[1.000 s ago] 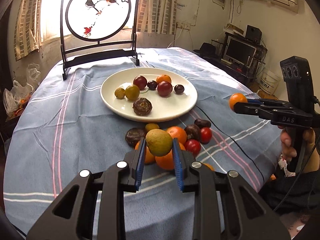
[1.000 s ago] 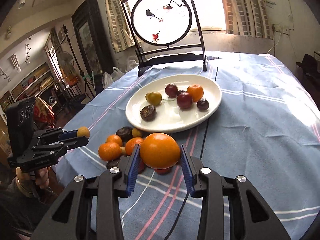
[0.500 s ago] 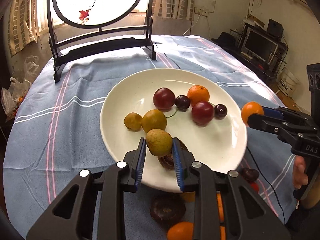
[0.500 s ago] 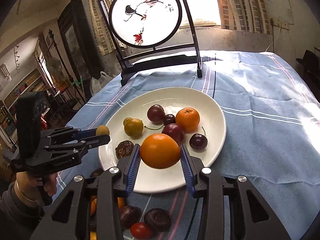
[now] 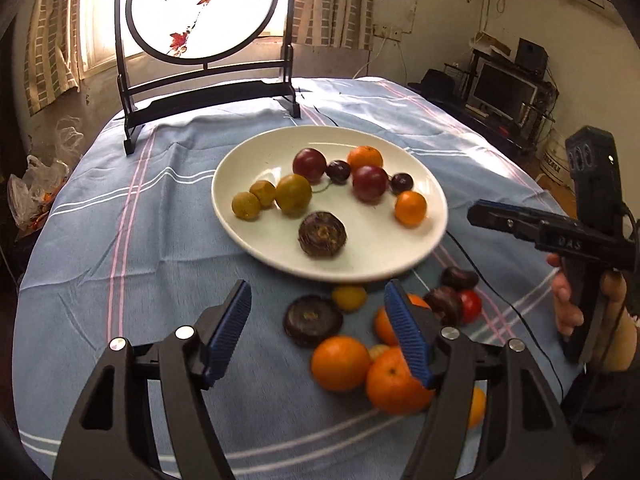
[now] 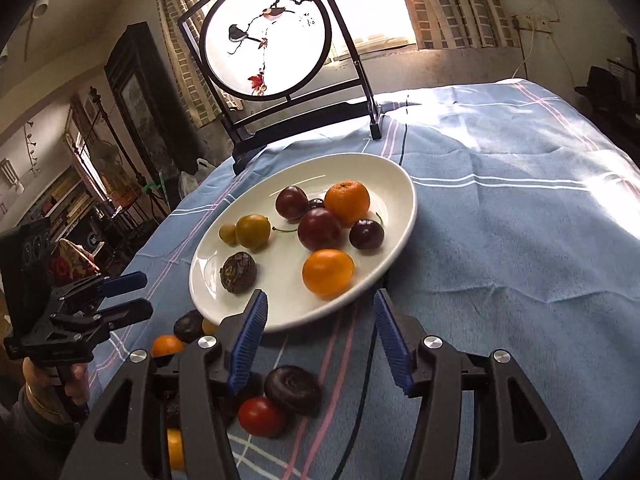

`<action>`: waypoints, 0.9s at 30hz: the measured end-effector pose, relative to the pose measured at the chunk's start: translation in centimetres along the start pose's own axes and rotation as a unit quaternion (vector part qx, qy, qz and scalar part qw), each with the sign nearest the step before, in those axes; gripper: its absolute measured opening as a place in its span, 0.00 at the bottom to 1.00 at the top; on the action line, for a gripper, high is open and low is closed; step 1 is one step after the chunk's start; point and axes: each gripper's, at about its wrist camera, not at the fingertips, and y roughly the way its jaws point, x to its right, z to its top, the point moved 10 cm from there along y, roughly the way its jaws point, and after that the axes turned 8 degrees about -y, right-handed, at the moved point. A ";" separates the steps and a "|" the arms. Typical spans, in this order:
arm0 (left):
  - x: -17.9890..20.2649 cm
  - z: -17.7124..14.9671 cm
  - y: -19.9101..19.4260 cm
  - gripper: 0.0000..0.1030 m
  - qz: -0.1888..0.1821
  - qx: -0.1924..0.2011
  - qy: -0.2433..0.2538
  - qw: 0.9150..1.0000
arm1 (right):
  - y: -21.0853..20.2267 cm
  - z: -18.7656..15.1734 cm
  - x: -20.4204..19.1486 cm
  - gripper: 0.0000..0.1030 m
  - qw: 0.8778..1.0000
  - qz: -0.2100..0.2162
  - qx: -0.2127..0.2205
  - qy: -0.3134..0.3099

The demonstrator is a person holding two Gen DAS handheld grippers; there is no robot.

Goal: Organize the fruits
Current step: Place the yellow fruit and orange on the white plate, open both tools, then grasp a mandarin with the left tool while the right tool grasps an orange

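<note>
Both grippers have let go since the earlier frames: the yellow-green fruit once clamped in the left gripper (image 5: 316, 330) now lies on the white plate (image 5: 256, 236), and the orange once in the right gripper (image 6: 318, 338) lies there too. Each pair of jaws has just been opening, and nothing is between them now; the blue pads stand apart over the striped blue tablecloth (image 5: 120, 264).

On the plate, from left to right in the left wrist view: two small yellow-green fruits (image 5: 246, 206) touching each other, a larger yellow-green fruit (image 5: 293, 194) just beside them, a dark wrinkled fruit (image 5: 322, 234) nearer the front rim, a red plum (image 5: 309, 165), a dark cherry (image 5: 338, 171), another red plum (image 5: 370, 183) with an orange (image 5: 365, 158) behind it, a second dark cherry (image 5: 401, 182), and the newly placed orange (image 5: 410, 209) (slightly blurred) near the right rim.

Off the plate, on the cloth in front of it, the loose pile (image 5: 360, 344) holds a dark wrinkled fruit, a small yellow one, several oranges, dark brown fruits and a red tomato (image 5: 470, 306).

A round bird screen (image 5: 204, 12) in a black stand sits at the far edge of the table.
</note>
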 end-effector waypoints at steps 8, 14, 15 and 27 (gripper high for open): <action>2.0 -4.6 -1.0 0.61 -0.034 -0.012 -0.015 0.999 | -2.0 -1.7 0.4 0.55 1.000 0.010 0.007 0.025; 3.4 -5.4 -0.2 0.41 -0.047 -0.018 -0.042 0.998 | -2.8 -2.8 -0.5 0.55 1.000 -0.014 0.000 -0.004; 3.7 -5.6 0.1 0.42 -0.038 -0.020 -0.037 0.998 | -2.9 -2.9 -0.8 0.55 1.000 -0.019 0.000 -0.013; 3.9 -4.0 1.0 0.39 -0.054 -0.003 -0.053 0.997 | -2.7 -3.5 -2.0 0.55 0.998 -0.031 -0.013 -0.057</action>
